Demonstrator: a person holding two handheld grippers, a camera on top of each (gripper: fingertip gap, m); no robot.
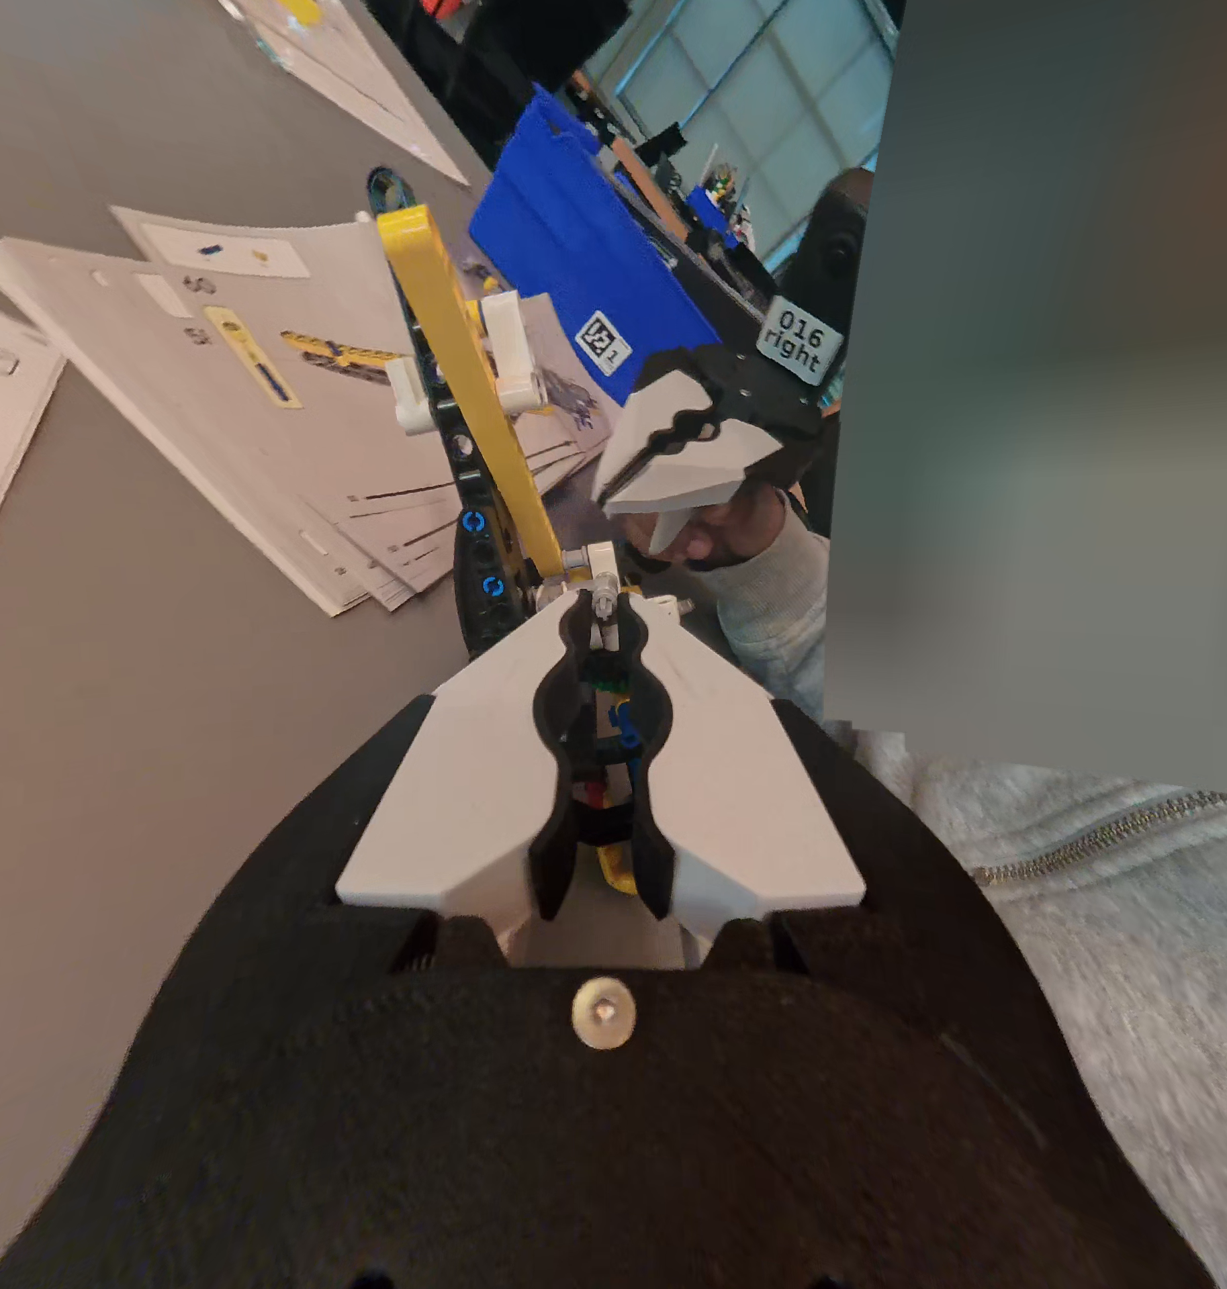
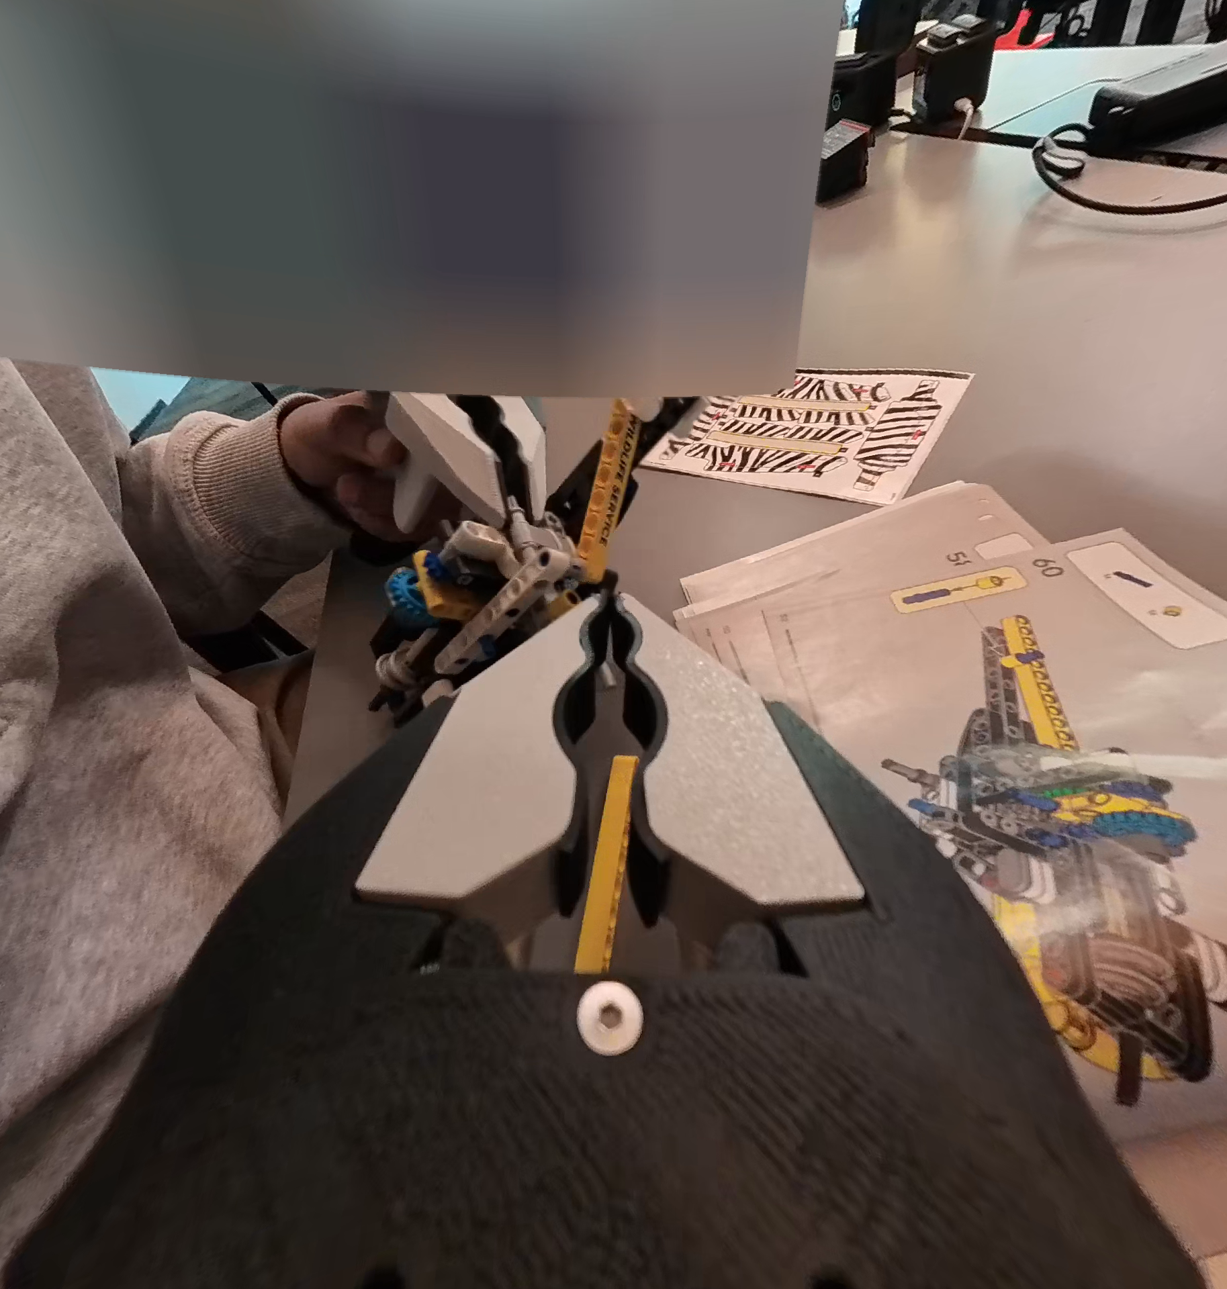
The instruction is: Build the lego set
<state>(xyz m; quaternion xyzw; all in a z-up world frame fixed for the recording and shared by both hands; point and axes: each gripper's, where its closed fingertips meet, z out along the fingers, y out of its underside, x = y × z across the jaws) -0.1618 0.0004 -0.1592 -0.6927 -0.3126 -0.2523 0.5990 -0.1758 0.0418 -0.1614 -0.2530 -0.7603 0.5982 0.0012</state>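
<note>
The lego model (image 1: 471, 390) is a long yellow and black beam with white connectors and a small geared body. My left gripper (image 1: 607, 614) is shut on the body and holds the model up off the table, beam pointing away. In the right wrist view the model (image 2: 499, 593) hangs from the left gripper (image 2: 516, 516). My right gripper (image 2: 607, 600) is shut, its tips right beside the foot of the yellow beam. A yellow strip (image 2: 607, 865) shows in the gap behind its tips; I cannot tell if it is held. It also shows in the left wrist view (image 1: 607, 499).
Open instruction booklets (image 1: 247, 390) (image 2: 1015, 697) lie on the grey table under and beside the model. A zebra-striped sticker sheet (image 2: 806, 439) lies farther back. A blue bin (image 1: 582, 230) stands behind. Black cables (image 2: 1120, 174) cross the far table. A grey-sleeved person sits close. One gripper's finger ends stand about 5 cm off the other's.
</note>
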